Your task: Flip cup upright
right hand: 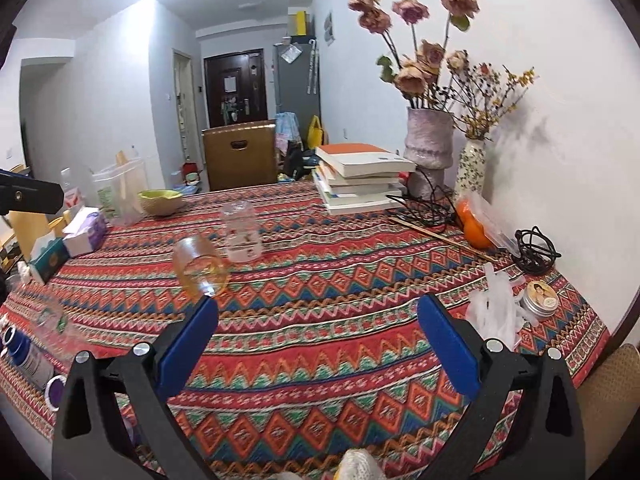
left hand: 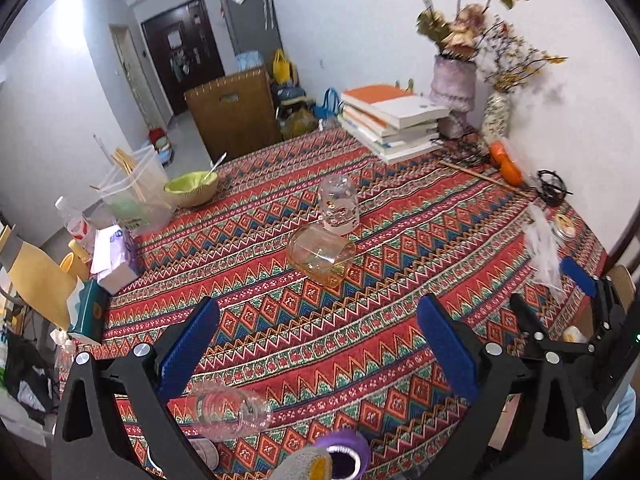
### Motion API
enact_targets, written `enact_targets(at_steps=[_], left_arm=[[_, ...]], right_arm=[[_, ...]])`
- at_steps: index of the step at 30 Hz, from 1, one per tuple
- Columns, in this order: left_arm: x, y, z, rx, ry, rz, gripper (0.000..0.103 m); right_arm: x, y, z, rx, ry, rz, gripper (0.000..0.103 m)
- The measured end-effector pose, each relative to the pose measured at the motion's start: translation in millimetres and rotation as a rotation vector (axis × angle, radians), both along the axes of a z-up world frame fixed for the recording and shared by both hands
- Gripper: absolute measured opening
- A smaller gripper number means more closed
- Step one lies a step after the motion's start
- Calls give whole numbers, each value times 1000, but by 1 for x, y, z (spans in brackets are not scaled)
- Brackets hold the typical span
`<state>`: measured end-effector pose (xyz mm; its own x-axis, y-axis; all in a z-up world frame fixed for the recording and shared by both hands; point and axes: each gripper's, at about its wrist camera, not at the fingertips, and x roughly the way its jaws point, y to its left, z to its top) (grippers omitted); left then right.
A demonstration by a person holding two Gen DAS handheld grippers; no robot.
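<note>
An amber glass cup [left hand: 321, 255] lies on its side on the patterned tablecloth [left hand: 360, 340], mouth toward me. It also shows in the right wrist view [right hand: 201, 266]. Just behind it a clear glass cup [left hand: 338, 205] stands upside down, also in the right wrist view [right hand: 241, 231]. A third clear glass [left hand: 228, 410] lies on its side near the front edge. My left gripper [left hand: 318, 312] is open and empty, a short way in front of the amber cup. My right gripper [right hand: 318, 314] is open and empty, to the right of the amber cup; it shows in the left view [left hand: 576, 280].
A stack of books [left hand: 394, 120], two vases with dried flowers [left hand: 454, 84], oranges [left hand: 506, 160] and cables [left hand: 552, 186] line the back right. A green bowl [left hand: 191, 188], plastic container [left hand: 132, 192] and tissue boxes [left hand: 112, 256] sit left. A small tin [right hand: 540, 300] and plastic wrap [right hand: 496, 312] lie right.
</note>
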<state>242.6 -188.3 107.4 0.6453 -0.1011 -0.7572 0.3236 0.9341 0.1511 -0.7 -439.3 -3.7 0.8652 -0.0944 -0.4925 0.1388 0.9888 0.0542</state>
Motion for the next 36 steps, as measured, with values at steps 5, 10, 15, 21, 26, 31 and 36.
enact_targets(at_steps=[5, 10, 15, 21, 26, 31, 36], left_arm=[[44, -16, -13, 33, 72, 65, 96], [83, -31, -35, 63, 143, 130, 96], [124, -43, -65, 77, 236, 207, 96], [168, -44, -101, 59, 334, 332, 96], [197, -40, -125, 48, 376, 413, 96], [214, -33, -145, 16, 428, 476, 96], [227, -29, -154, -18, 450, 507, 96]], right_arm=[[23, -24, -3, -3, 17, -17, 96], [47, -42, -9, -11, 30, -18, 96], [68, -58, -15, 1, 33, -27, 96], [84, -69, -22, 49, 28, -28, 96], [96, -75, -30, 67, 33, -25, 96], [108, -82, -37, 90, 36, -31, 96], [115, -83, -45, 100, 44, -29, 96]])
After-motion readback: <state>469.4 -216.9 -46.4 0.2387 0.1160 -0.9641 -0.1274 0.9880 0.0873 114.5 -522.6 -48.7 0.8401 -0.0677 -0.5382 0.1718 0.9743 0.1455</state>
